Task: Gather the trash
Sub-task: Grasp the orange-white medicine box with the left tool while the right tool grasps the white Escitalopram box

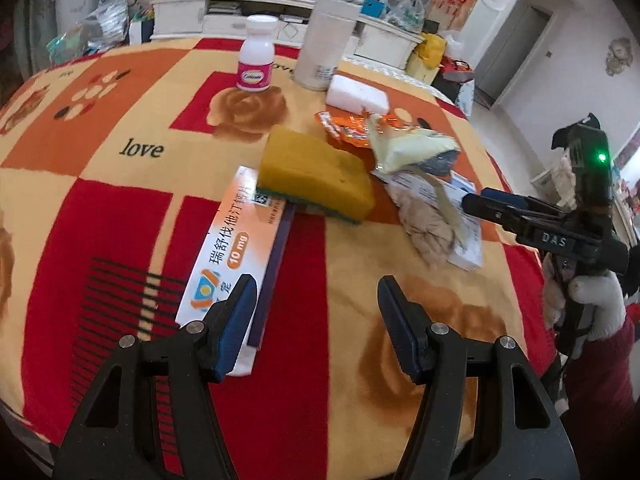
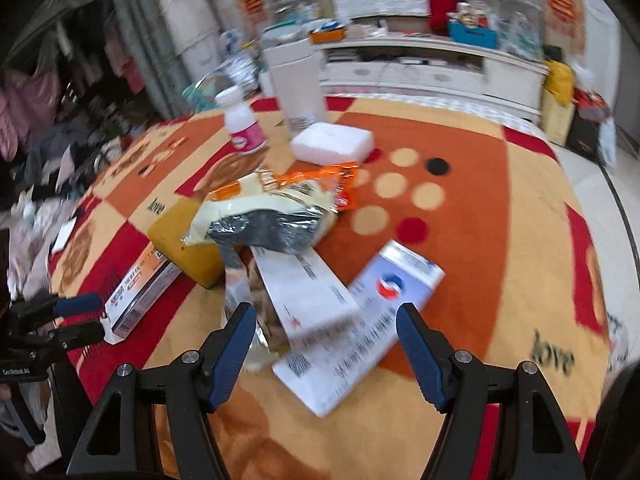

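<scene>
Trash lies in a heap on the patterned blanket. An orange-and-white medicine box lies under a yellow sponge. Beside them are a pale yellow wrapper, an orange wrapper, a crumpled tissue and a white-blue box. My left gripper is open, its left finger over the near end of the medicine box. My right gripper is open just above the white-blue box and also shows in the left wrist view. The left gripper also shows in the right wrist view.
A pink-labelled white bottle, a tall white cylinder container and a white foam block stand at the far side of the blanket. A cluttered white cabinet is behind. The floor drops off at the right.
</scene>
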Available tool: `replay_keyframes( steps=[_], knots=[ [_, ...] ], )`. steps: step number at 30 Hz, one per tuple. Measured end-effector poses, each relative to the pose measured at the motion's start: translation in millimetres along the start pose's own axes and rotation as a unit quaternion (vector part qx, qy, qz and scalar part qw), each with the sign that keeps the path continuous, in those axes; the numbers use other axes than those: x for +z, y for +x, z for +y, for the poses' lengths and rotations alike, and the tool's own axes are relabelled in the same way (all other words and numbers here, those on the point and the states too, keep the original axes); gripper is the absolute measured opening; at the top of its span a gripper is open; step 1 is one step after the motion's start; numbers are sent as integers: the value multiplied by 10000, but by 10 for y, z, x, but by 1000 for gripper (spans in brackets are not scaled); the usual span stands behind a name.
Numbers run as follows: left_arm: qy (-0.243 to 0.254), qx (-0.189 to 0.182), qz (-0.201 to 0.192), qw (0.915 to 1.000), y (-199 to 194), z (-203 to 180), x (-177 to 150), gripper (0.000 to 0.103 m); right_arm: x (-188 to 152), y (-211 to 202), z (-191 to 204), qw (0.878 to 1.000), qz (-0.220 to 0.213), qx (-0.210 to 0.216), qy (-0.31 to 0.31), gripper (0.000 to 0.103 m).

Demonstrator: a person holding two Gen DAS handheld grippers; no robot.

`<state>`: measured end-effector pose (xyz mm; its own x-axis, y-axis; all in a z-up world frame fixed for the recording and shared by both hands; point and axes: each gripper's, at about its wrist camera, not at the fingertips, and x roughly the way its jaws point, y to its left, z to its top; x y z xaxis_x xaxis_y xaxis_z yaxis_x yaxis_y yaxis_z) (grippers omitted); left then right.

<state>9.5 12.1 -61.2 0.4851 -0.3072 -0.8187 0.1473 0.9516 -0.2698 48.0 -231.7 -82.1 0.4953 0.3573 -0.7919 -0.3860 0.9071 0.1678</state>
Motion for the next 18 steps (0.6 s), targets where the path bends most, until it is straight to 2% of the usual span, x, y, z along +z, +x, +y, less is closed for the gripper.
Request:
replay_keyframes(
  steps=[3,5,8,13,18],
  knots=[
    [-74,52,20,10000,61,66,27,62,87,230,-44,9993,208,274,145,68],
    [-101,125,20,9999,92,104,42,62,103,319,-50,9989,231,364,162,57],
    [-165,170,38,9997,158,174,70,62,46,228,3,9985,194,501,74,50],
    [-179,305,-35,9994,254,219,124,62,-247,-129,17,9998,95,178,-76,45],
    [-7,421,-130,9990,327,153,175,62,-589,-313,-41,9993,347,-100,-113,45]
  ],
)
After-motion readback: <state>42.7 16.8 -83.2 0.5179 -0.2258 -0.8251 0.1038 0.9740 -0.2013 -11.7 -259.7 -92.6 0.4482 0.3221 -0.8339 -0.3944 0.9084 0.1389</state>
